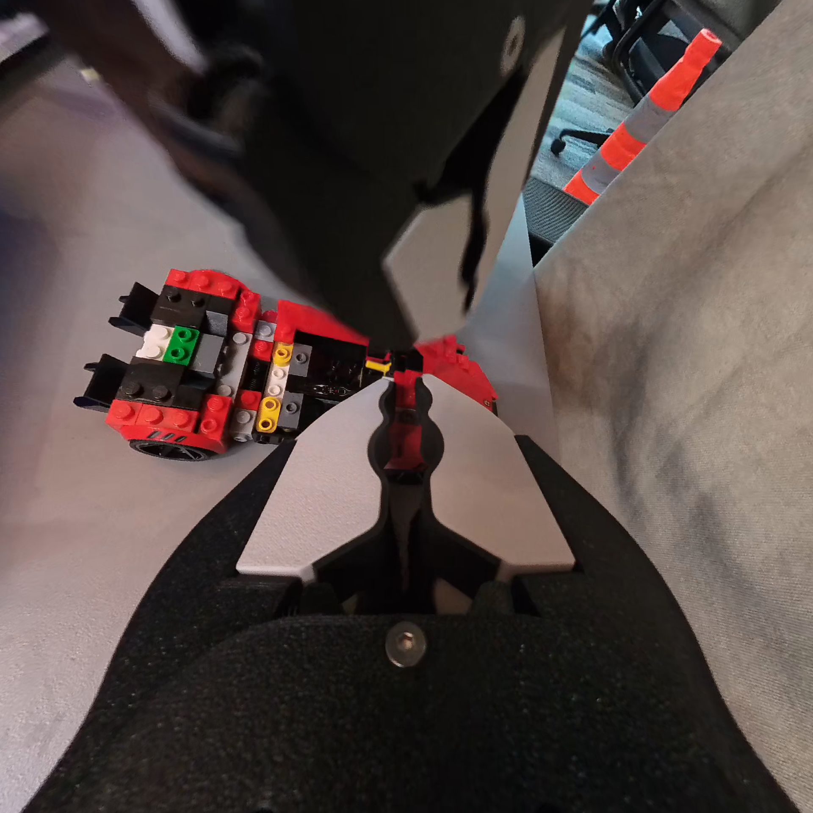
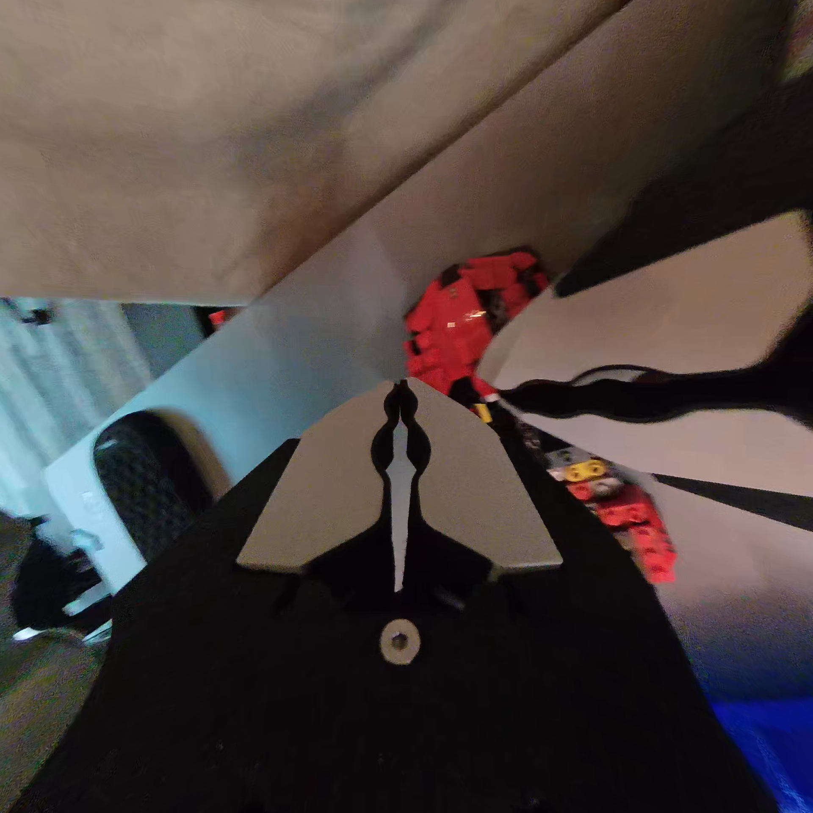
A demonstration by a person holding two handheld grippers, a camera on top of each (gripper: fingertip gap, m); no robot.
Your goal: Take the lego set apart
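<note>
A red and black lego car (image 1: pixel 220 365) lies on a grey surface (image 1: pixel 88 528), with its studded inside showing white, green, yellow and grey bricks. My left gripper (image 1: pixel 407 380) is shut on a red part (image 1: pixel 407 422) at the car's front end. Both pads press on it. My right gripper (image 1: pixel 352 220) comes in blurred from above, its tip right at that same front end. In the right wrist view my right gripper (image 2: pixel 401 387) is shut, pads together, just left of the car's red front (image 2: pixel 453 334). The left gripper (image 2: pixel 497 396) reaches in from the right.
A grey cushion or cloth wall (image 1: pixel 682 352) rises close on the right of the car. An orange and grey traffic cone (image 1: pixel 638 119) and an office chair base (image 1: pixel 576 136) stand beyond it. A white object with a black mesh panel (image 2: pixel 145 484) is at the left.
</note>
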